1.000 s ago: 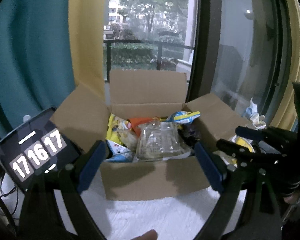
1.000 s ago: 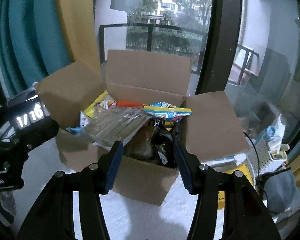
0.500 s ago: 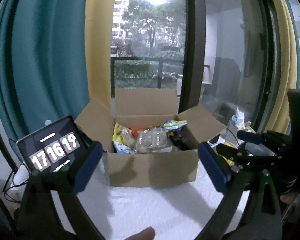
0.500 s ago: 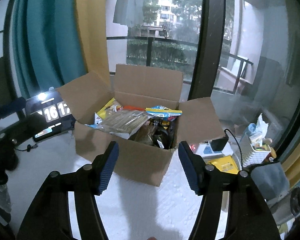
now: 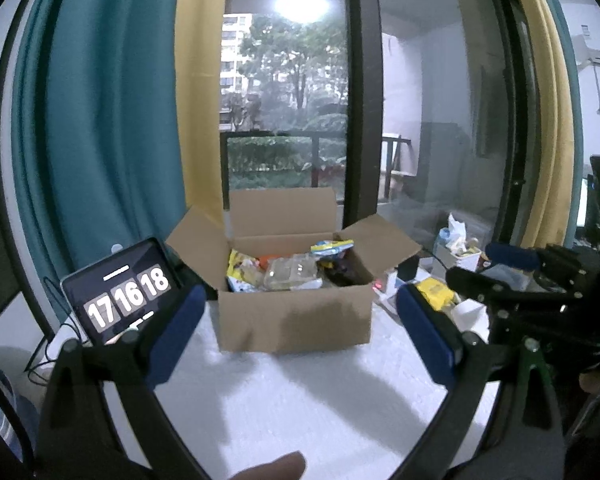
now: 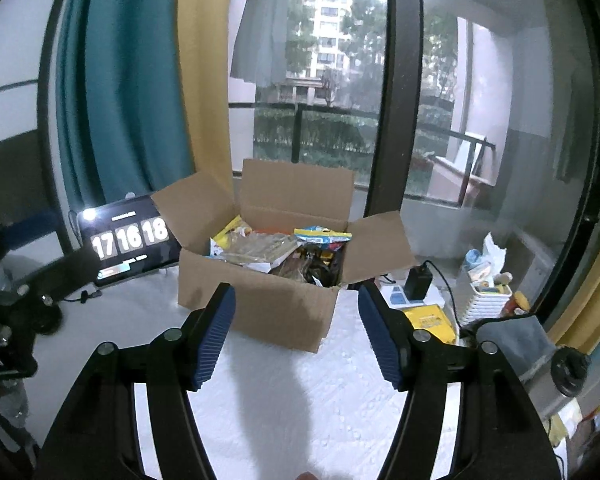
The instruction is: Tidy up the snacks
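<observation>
A cardboard box (image 5: pixel 296 320) full of snack packets (image 5: pixel 288 274) sits flaps-up on the white table (image 5: pixel 300 400), a clock tablet (image 5: pixel 122 296) beside it. The left gripper (image 5: pixel 298 332) is spread wide and empty. The right gripper (image 6: pixel 296 332), whose jaws have just been opening, holds nothing, short of the box.

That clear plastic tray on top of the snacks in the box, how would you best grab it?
From above, I'd guess. The clear tray lies flat on top of the pile in the open box, with flaps folded out, so nothing blocks a downward reach. Pinch its near edge, which looks thin enough for a hand-held gripper; its full width may be too broad.
</observation>
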Available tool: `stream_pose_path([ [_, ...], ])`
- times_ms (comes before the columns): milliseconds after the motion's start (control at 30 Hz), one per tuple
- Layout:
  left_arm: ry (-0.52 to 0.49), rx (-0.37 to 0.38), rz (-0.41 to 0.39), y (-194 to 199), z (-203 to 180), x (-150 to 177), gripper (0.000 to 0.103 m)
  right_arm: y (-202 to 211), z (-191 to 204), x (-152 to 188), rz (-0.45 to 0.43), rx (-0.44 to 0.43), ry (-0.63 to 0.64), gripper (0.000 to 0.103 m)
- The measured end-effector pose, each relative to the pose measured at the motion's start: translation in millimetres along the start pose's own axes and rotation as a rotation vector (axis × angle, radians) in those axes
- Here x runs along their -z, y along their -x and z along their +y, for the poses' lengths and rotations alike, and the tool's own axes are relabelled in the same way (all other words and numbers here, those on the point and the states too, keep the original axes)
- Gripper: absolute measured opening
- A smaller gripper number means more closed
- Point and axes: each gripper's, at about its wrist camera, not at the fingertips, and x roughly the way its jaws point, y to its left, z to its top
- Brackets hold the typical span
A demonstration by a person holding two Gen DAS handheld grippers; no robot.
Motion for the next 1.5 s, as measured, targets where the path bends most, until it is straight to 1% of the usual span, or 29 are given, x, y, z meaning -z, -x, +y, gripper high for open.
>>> stream_pose_path([
  [167,-0.006,0.008,-0.013,26.2,-9.5,7.2,0.097,30.8,3.0,10.3,-0.031,0.006,-0.002,0.068],
  [267,0.006,0.006,-0.032,45.3,-12.0,10.9,0.097,50.8,5.5,15.4,-0.052,0.014,0.005,0.069],
  [333,0.012,0.003,-0.045,54.3,-11.0,14.6,0.097,64.5,6.6,19.8,-0.066,0.015,0.0,0.072],
  [433,0.004,-0.02,-0.04,67.6,-12.3,22.2,0.097,81.4,8.8,28.4,-0.076,0.004,-0.001,0.074],
  [567,-0.005,-0.052,-0.044,81.3,-12.9,28.2,0.097,102.7,11.1,34.9,-0.096,0.015,0.012,0.075],
  [733,0.029,-0.034,-0.059,98.3,-11.8,37.4,0.097,128.2,11.6,42.5,-0.129,0.012,0.001,0.077],
  [833,0.025,-0.068,-0.077,107.7,-11.0,42.0,0.097,140.7,13.6,48.4,-0.147,0.013,-0.003,0.078],
  [933,0.023,-0.071,-0.068,114.5,-10.0,45.2,0.097,148.6,14.7,52.6,-0.154,0.01,-0.008,0.08],
  [1033,0.019,-0.071,-0.077,118.9,-9.0,44.6,0.097,154.2,14.3,54.2,-0.158,0.001,-0.018,0.08],
  [1233,0.019,-0.071,-0.094,119.9,-7.6,41.8,0.097,157.7,18.8,52.1,-0.162,0.005,-0.005,0.08],
  [1500,0.02,-0.068,-0.094,120.8,-6.4,42.5,0.097,157.9,24.5,50.5,-0.156,-0.001,0.011,0.08],
])
